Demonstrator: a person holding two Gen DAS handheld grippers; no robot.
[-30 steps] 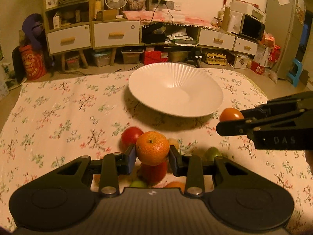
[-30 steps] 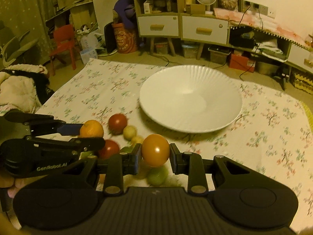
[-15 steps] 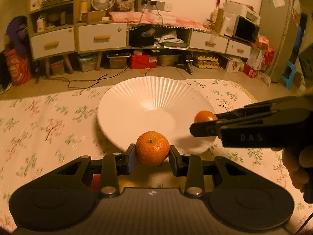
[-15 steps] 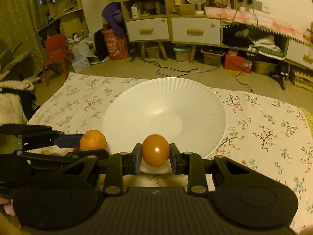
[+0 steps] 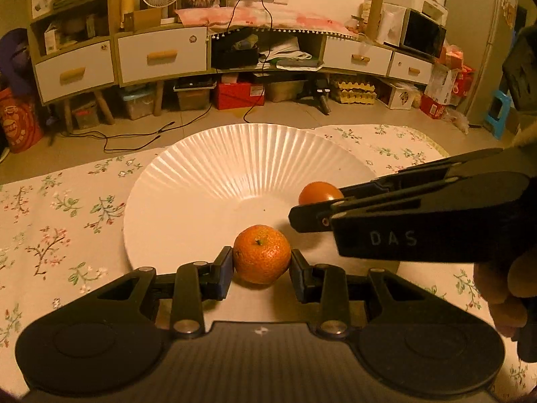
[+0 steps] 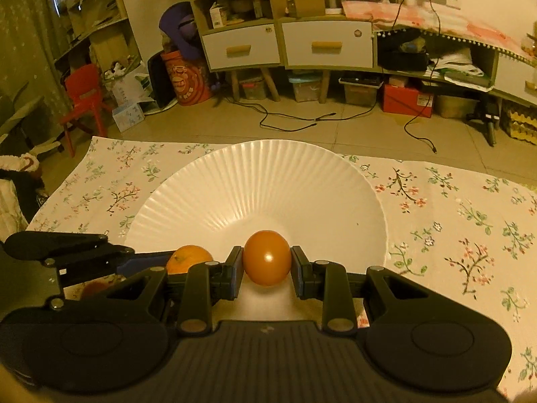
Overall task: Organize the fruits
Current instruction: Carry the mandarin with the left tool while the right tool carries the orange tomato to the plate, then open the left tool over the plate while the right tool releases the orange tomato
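Observation:
My left gripper point(image 5: 261, 265) is shut on a dimpled orange mandarin point(image 5: 262, 254), held over the near part of the white ribbed plate point(image 5: 208, 174). My right gripper point(image 6: 266, 267) is shut on a smooth orange-brown fruit point(image 6: 267, 257), also above the plate point(image 6: 268, 181). In the left wrist view the right gripper point(image 5: 303, 208) reaches in from the right with its fruit point(image 5: 319, 192) showing past its fingers. In the right wrist view the left gripper's black fingers point(image 6: 80, 252) enter from the left with the mandarin point(image 6: 188, 258). Both fruits hang side by side over the plate's near half.
The plate rests on a floral cloth point(image 6: 453, 221) spread on the floor. A person's hand point(image 5: 503, 285) grips the right tool. Part of a red fruit point(image 6: 95, 287) shows behind the left gripper. Cabinets point(image 5: 161, 55), boxes and cables point(image 6: 295, 121) line the far side.
Both grippers have carried their fruits forward from the pile on the cloth to above the plate. The loose fruits have dropped out of the left wrist view.

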